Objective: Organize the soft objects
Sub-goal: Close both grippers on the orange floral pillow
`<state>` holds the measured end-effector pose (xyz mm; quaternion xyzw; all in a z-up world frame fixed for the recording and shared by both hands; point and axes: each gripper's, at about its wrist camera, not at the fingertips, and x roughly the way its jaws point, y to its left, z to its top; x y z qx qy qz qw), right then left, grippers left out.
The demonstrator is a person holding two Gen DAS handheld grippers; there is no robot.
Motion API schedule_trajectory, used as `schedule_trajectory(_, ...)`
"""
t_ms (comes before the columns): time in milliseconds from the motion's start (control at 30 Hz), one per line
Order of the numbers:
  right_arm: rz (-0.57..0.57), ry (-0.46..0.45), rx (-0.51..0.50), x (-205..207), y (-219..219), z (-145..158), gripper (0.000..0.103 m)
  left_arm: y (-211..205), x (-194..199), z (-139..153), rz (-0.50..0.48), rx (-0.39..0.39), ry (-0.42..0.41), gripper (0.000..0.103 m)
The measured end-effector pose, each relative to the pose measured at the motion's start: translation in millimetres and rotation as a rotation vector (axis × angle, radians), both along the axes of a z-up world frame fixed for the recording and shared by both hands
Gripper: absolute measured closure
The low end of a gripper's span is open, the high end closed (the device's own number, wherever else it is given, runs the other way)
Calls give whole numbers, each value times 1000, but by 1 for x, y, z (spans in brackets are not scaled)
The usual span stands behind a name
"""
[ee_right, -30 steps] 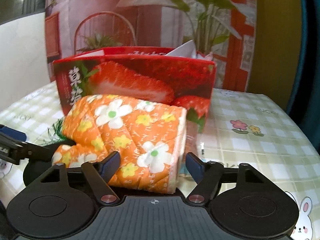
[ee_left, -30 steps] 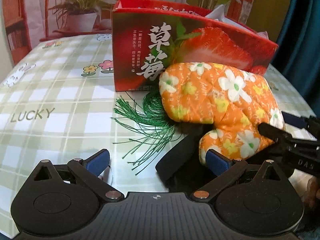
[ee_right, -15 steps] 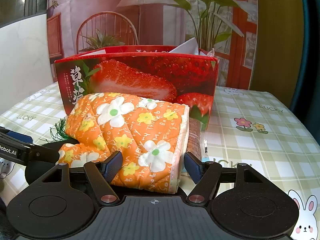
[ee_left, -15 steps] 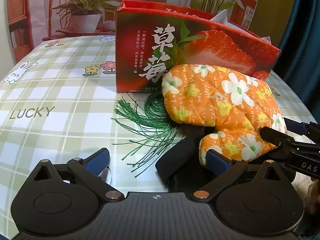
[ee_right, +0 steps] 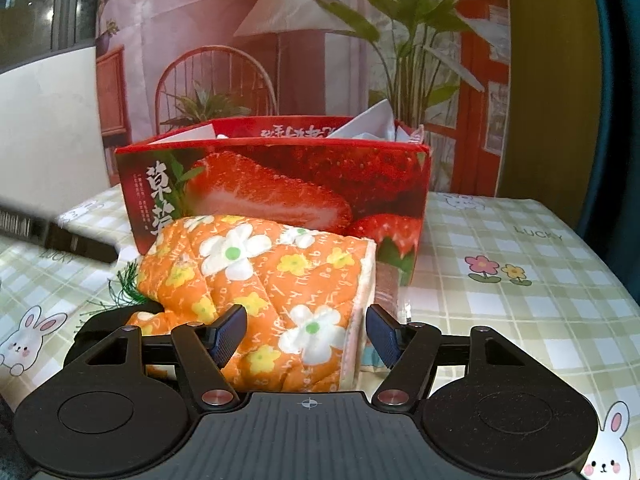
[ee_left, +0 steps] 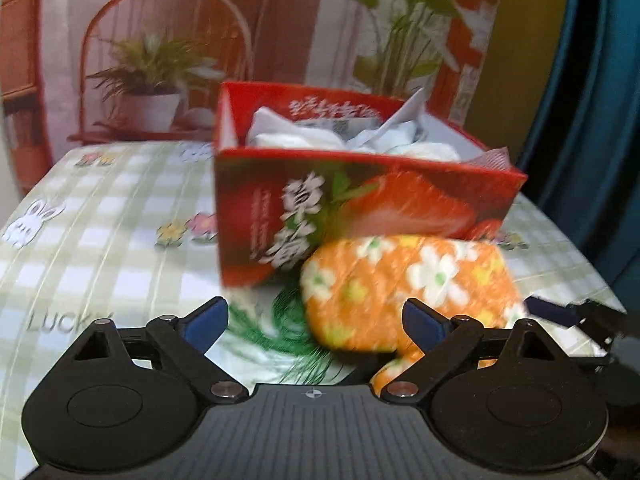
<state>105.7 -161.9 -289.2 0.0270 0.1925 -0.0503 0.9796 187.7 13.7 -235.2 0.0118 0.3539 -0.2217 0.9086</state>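
Orange mitt (ee_right: 276,292) between spread fingers of right hand-held gripper (ee_right: 306,334).

Holding the left tool (ee_left: 316,316) level and facing forward, fingers spread wide apart, blue pads (ee_left: 206,316) turned inward with nothing between them. Showing blurred in its own view. Reaching in from the left of the right wrist view as a dark blurred bar (ee_right: 56,236). Keeping the right tool (ee_right: 306,336) low and level too, fingers parted, ribbed blue pads (ee_right: 230,334) facing each other across the gap. Appearing at the right edge of the left wrist view as a dark fingertip (ee_left: 576,312).
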Motion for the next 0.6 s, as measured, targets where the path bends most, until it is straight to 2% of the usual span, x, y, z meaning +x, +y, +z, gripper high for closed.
schedule_trajectory(67, 2, 8, 2, 1, 0, -2, 41, -6, 6, -1, -21, -3, 15, 19)
schedule_trajectory(133, 1, 14, 8, 2, -1, -4, 42, -11, 13, -6, -39, -10, 40, 24)
schedule_trajectory(400, 4, 34, 26, 7, -3, -10, 43, -30, 38, -29, -77, -25, 94, 27)
schedule_trajectory(467, 4, 34, 26, 8, -3, -11, 43, -33, 40, -32, -96, -42, 105, 42)
schedule_trajectory(600, 6, 34, 29, 8, -3, -11, 43, -34, 36, -36, -109, -57, 101, 56)
